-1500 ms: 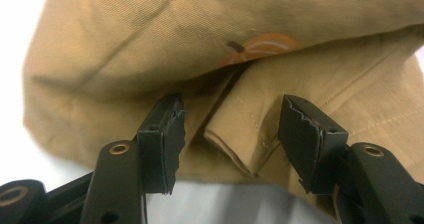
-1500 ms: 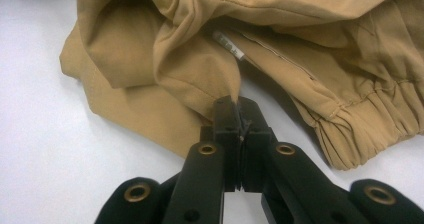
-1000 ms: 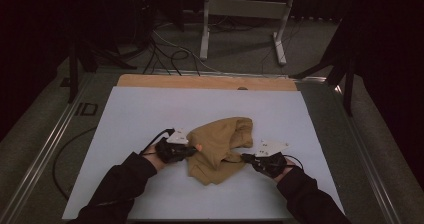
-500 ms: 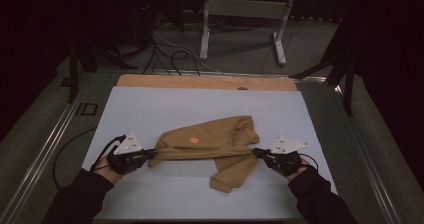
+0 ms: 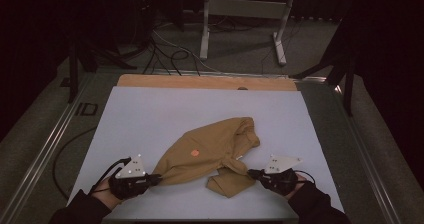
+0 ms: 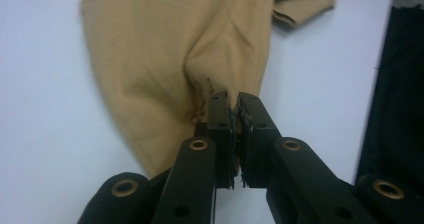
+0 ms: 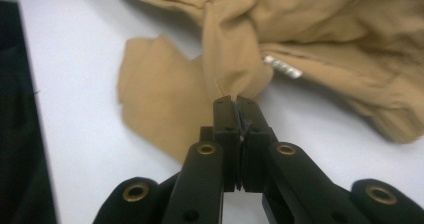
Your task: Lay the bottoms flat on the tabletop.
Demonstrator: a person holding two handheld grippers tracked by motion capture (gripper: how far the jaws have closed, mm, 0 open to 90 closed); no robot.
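Cloth first: from the high view we see a tan shirt (image 5: 210, 151) lying on the pale worktop (image 5: 150, 114), in its near half and a little right of the middle. It stretches between our two hands along the near edge, with one folded sleeve resting flat below the bunched part. Our left claw (image 5: 156, 177) sits near the near left corner, clamped on the shirt's left end. Our right claw (image 5: 252, 173) sits toward the near right corner, clamped on a twisted fold of the shirt. A small orange mark (image 5: 195, 152) shows on the cloth.

From the left gripper view we see the left claw (image 6: 234, 109) nearly closed, with a thin edge of the shirt (image 6: 165, 49) pinched between its jaws. The cloth fans out wide from the jaws across the worktop (image 6: 45, 109), and a sleeve lies at the far end.

From the right gripper view we see the right claw (image 7: 235, 109) closed tight on a gathered tuck of the shirt (image 7: 320, 39). A white label (image 7: 283, 67) shows on the cloth just beyond the jaws, and a flat sleeve lies to the left of them.
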